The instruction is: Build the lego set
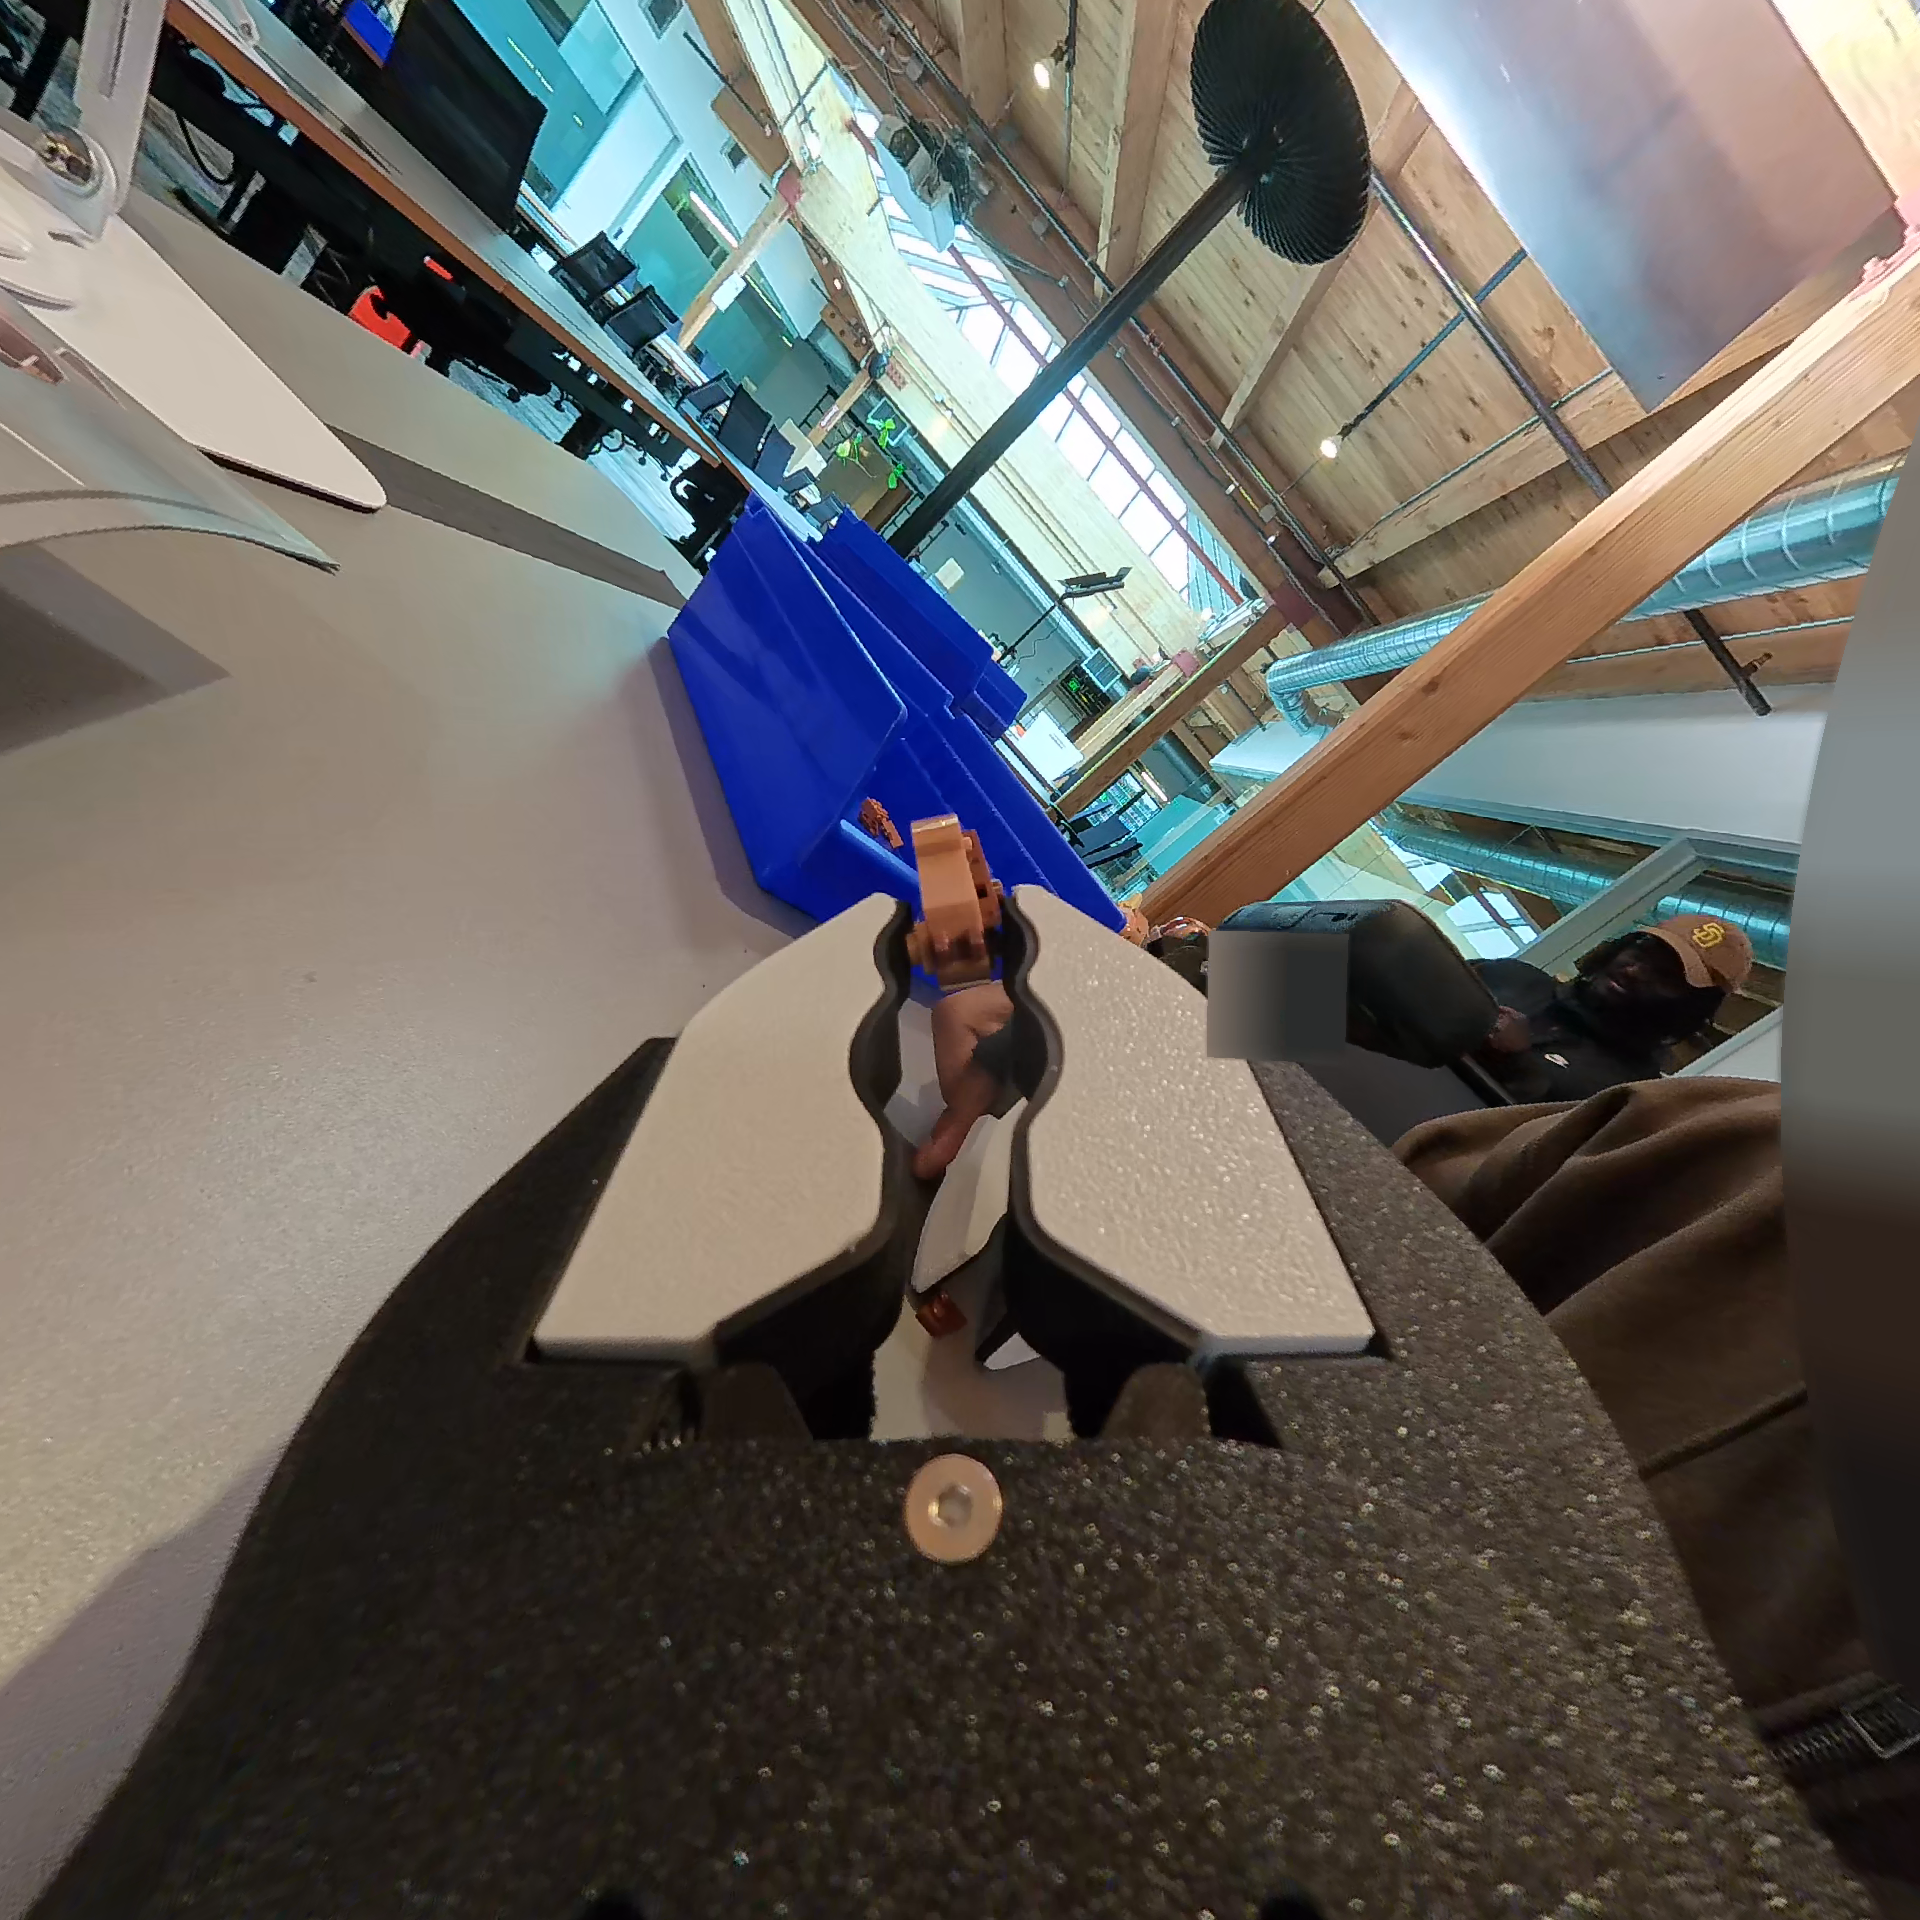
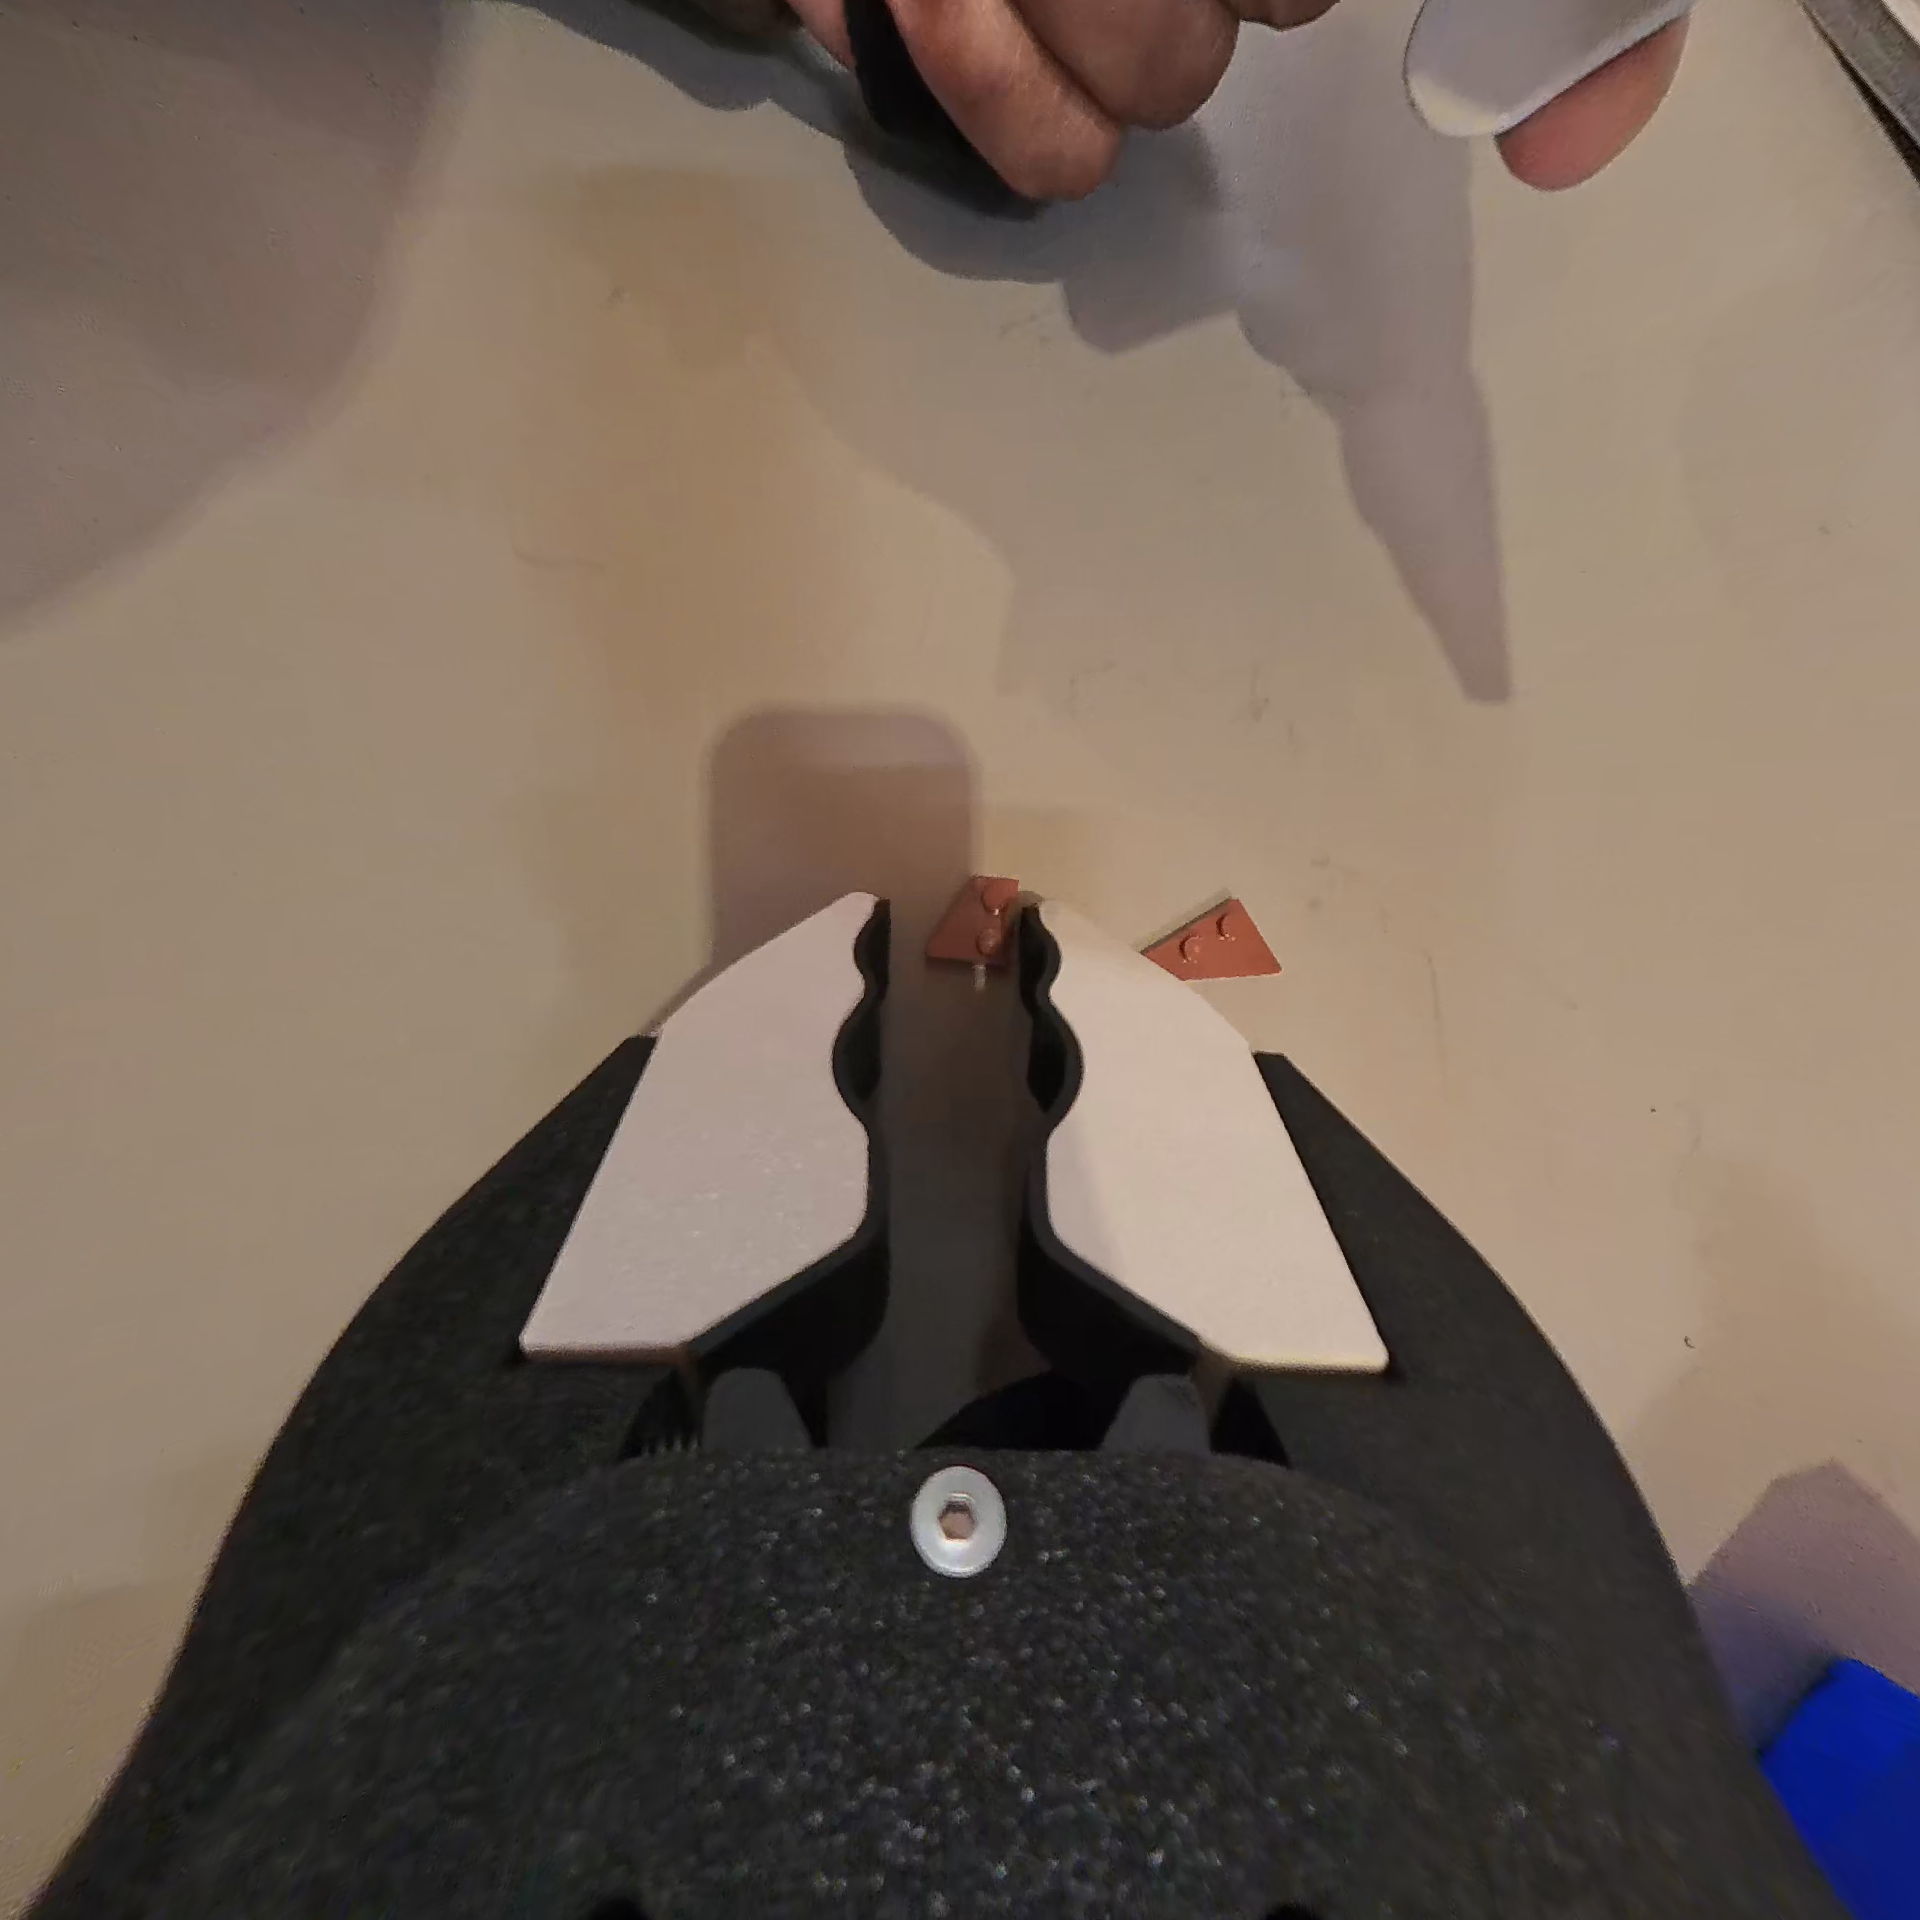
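Observation:
In the left wrist view my left gripper (image 1: pixel 958 920) is shut on a small tan and brown lego assembly (image 1: pixel 951 904) and holds it above the grey table, tilted. In the right wrist view my right gripper (image 2: pixel 956 920) is open, pointing down at the table. A small brown wedge plate (image 2: pixel 971 935) lies on the table between its fingertips, close to the right finger. A second brown wedge plate (image 2: pixel 1216 948) lies just right of the right finger (image 2: pixel 1132 1039).
Blue plastic bins (image 1: pixel 821 696) stand on the table (image 1: pixel 364 831) beyond the left gripper; a blue corner (image 2: pixel 1860 1756) shows at lower right. A hand (image 2: pixel 1049 94) holds the other gripper at the top of the right wrist view. A person sits in the background. The grippers' ends are close to 15 centimetres from one another.

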Demonstrator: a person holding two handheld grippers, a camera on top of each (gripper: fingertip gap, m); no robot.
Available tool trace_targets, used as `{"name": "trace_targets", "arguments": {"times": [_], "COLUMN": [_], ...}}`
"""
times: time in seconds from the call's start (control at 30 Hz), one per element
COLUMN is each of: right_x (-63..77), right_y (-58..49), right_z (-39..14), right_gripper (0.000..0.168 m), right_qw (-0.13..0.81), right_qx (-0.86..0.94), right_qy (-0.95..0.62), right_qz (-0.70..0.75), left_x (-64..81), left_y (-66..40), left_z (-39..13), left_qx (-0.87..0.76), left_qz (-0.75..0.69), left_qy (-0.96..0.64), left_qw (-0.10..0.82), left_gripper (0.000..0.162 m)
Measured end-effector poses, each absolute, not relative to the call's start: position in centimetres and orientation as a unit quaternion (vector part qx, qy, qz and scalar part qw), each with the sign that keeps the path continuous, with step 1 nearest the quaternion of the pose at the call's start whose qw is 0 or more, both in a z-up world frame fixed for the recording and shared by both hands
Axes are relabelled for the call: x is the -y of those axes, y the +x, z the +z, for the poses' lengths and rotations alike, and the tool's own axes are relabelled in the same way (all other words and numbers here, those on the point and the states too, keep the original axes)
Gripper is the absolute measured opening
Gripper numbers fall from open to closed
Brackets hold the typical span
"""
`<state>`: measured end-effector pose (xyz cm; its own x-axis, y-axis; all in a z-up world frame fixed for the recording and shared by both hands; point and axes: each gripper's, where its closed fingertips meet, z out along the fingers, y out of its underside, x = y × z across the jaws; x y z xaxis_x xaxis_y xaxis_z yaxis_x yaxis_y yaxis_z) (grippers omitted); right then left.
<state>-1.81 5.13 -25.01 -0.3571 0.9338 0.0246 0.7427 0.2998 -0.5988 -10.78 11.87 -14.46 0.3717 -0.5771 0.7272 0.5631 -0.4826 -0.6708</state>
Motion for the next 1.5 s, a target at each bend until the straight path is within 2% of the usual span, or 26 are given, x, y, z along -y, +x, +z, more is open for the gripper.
{"name": "trace_targets", "arguments": {"times": [0.33,0.47,0.73,0.9,1.17,1.5], "right_x": [-5.3,-5.9,-6.1,-7.0,-9.7,-11.2], "right_y": [-1.8,-1.7,-1.8,-2.8,-6.8,-9.3], "right_z": [-25.0,-25.0,-25.0,-23.6,-14.9,-15.2], "right_gripper": [0.025,0.013,0.013,0.013,0.012,0.013], "right_qw": [0.181,0.182,0.178,0.218,0.378,0.356], "right_qx": [0.773,0.766,0.760,0.745,0.702,0.746], "right_qy": [-0.552,-0.569,-0.577,-0.574,-0.529,-0.523], "right_qz": [0.253,0.239,0.241,0.261,0.290,0.207], "left_x": [-11.9,-11.9,-11.9,-12.0,-12.1,-12.0], "left_y": [-10.8,-10.8,-10.7,-10.9,-10.2,-9.8], "left_z": [-14.5,-14.5,-14.4,-14.5,-15.6,-16.0], "left_qx": [-0.006,-0.006,0.020,0.066,0.112,0.120], "left_qz": [-0.560,-0.560,-0.587,-0.622,-0.633,-0.638], "left_qy": [-0.654,-0.655,-0.642,-0.625,-0.635,-0.639], "left_qw": [0.508,0.508,0.493,0.467,0.428,0.413], "left_gripper": [0.016,0.016,0.016,0.016,0.016,0.016]}}
